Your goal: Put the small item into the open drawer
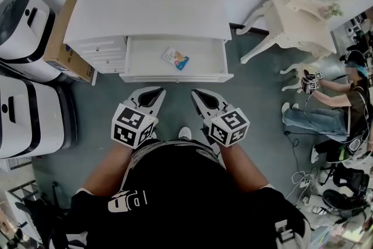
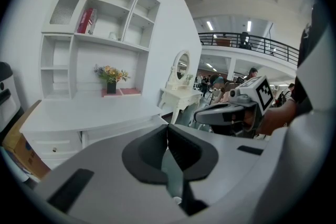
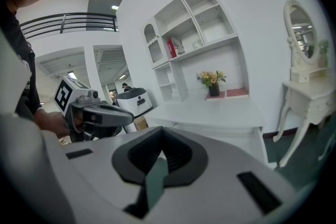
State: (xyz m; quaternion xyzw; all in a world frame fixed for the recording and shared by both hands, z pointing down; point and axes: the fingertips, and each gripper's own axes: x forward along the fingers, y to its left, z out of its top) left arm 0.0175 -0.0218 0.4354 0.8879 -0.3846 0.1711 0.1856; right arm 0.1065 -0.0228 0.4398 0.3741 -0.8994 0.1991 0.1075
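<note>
Since each pair of jaws is seen pressed together with nothing between, the left claw (image 2: 167,127) and the right claw (image 3: 159,131) are judged empty. Both are held side by side, just short of the open drawer (image 1: 175,76) of the white bench (image 1: 145,14). The small item (image 1: 175,58) lies flat inside that drawer, so the placing is judged done. Only the head view shows the item. The gripper views show the shelves (image 2: 105,23) above the bench instead.

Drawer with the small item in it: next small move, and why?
Probably nudge the right gripper forward to the drawer front to push it shut: the small item already lies inside, and the left gripper is shut and empty too.
</note>
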